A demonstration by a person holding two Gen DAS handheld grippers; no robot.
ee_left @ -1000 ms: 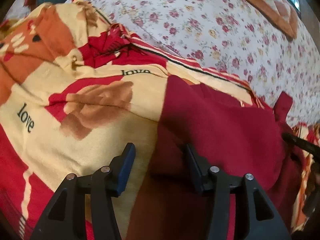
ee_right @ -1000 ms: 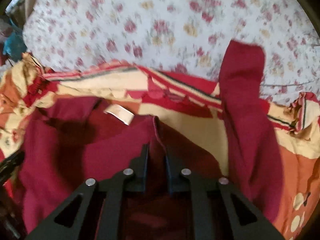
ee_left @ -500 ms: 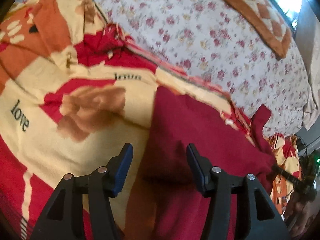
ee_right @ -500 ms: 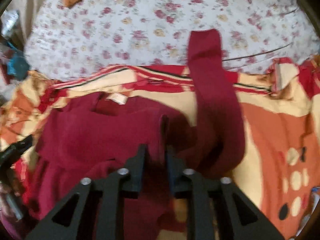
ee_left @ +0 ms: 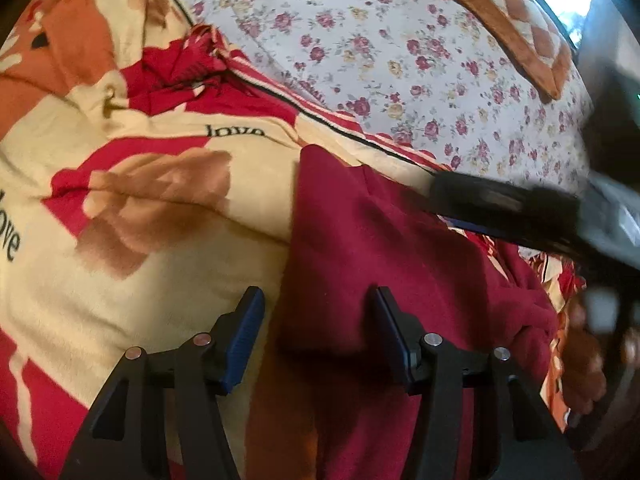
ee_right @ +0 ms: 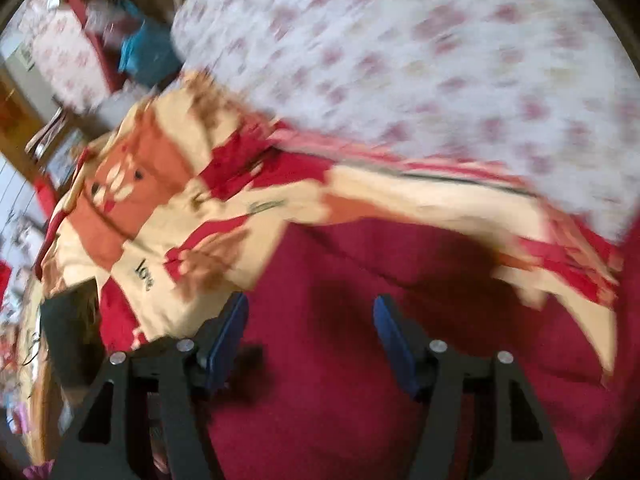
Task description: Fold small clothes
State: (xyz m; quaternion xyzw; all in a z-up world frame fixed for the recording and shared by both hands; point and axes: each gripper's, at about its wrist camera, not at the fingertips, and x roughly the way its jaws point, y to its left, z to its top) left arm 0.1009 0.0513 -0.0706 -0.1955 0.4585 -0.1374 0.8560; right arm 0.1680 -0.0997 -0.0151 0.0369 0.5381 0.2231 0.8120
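Note:
A dark red garment [ee_left: 384,264] lies on a cream, red and orange "love" blanket [ee_left: 132,208]. My left gripper [ee_left: 318,336] hovers open over the garment's left edge, nothing pinched between its blue pads. Blurred, the right gripper [ee_left: 472,200] reaches in from the right above the garment's far edge. In the right wrist view the red garment [ee_right: 360,360] fills the lower half. My right gripper [ee_right: 310,344] is over it, its jaws opening, and no cloth is pressed between the pads. That view is smeared by motion.
A white floral bedsheet [ee_left: 400,52] covers the bed beyond the blanket. An orange checked cushion [ee_left: 516,12] lies at the far right. A hand [ee_left: 580,368] shows at the right edge. Cluttered furniture and blue cloth [ee_right: 148,56] stand at the bed's left end.
My right gripper let go of the red fabric fold, opened, and swung left over the garment. The upright sleeve is out of its view. My left gripper stayed open, tilting slightly.

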